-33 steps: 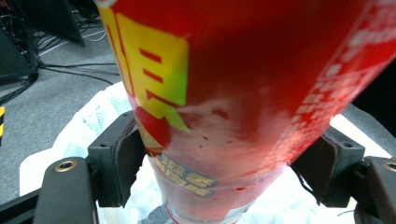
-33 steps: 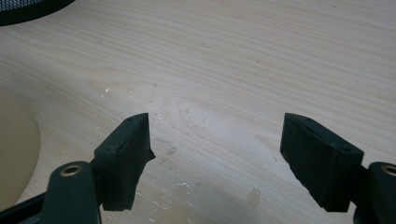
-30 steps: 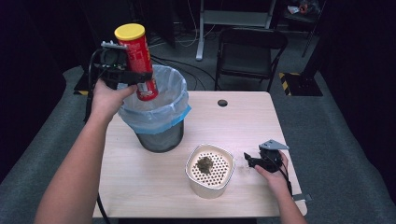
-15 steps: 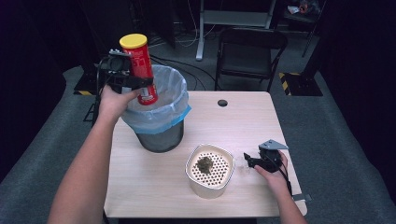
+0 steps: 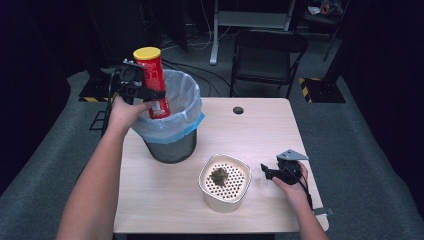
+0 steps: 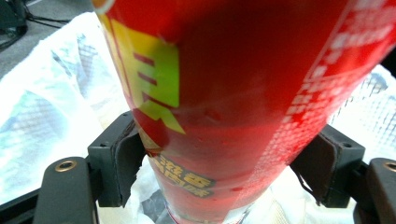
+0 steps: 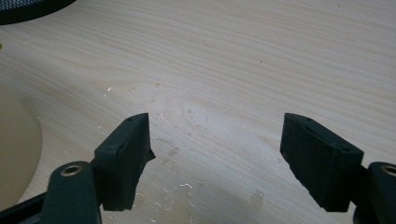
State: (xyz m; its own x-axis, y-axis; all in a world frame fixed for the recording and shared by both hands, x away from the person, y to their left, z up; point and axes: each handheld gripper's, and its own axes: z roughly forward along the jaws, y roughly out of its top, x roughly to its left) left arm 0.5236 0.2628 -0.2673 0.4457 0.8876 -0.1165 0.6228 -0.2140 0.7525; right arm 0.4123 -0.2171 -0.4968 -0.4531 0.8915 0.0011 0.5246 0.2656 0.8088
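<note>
Low in the right of the high view, resting on the pale table [image 5: 260, 127]: the right gripper [image 5: 271, 172], jaws spread wide and empty, just beside the cream perforated bowl [image 5: 224, 182] with its dark green clump [image 5: 218, 175]. Farther up and to the left, held above the mesh bin [image 5: 171, 131] with its white liner [image 5: 176, 97]: the left gripper [image 5: 143, 92], clamped on the red canister [image 5: 153, 82] about midway down its body, yellow lid [image 5: 146, 52] up, lower end already within the rim of the liner. Beyond, at the top of the frame, a folding chair [image 5: 267, 55] on dark floor. Probable step: dropping the canister into the bin. Best done by bringing the tube lower and centring it over the opening before easing the jaws apart, so that the base clears the near rim and the liner is not dragged in; a slight lean at present, so a straighter hold advisable. Seen close in the left gripper view and not from above: both pads [image 6: 122, 156] pressed flat on the canister [image 6: 233, 107], yellow and green print on its label, liner and mesh [image 6: 46, 107] directly beneath. Seen in the right gripper view alone: scattered water droplets [image 7: 180, 154] on the wood between the open jaws, the bowl's rim [image 7: 14, 154] at the left edge of the frame.
</note>
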